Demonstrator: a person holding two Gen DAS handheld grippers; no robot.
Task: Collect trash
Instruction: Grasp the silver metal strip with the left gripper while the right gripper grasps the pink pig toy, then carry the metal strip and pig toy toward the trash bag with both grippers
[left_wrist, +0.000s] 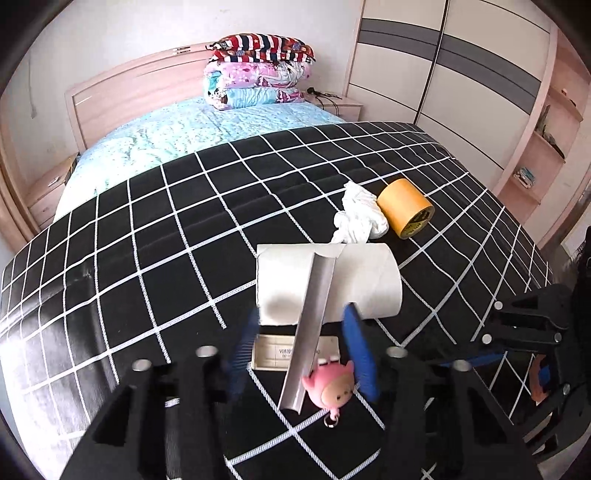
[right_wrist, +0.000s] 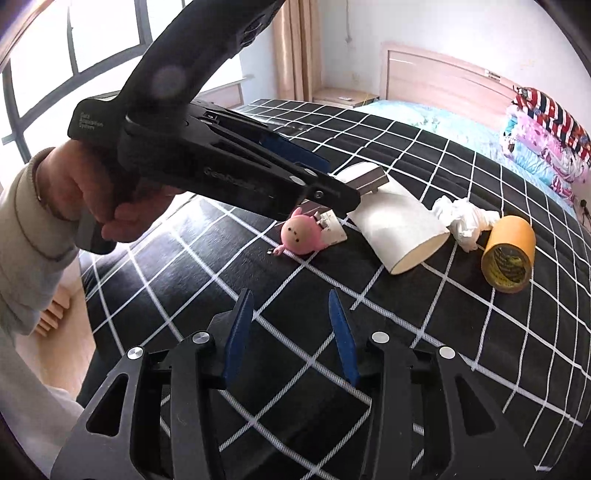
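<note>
The left gripper has its jaws spread around a grey strip, not clearly pinching it yet. The right gripper hovers spread and empty. The crumpled tissue sits mid-bed by the tape roll. Risk: the jaws could snag the pink toy too.
</note>
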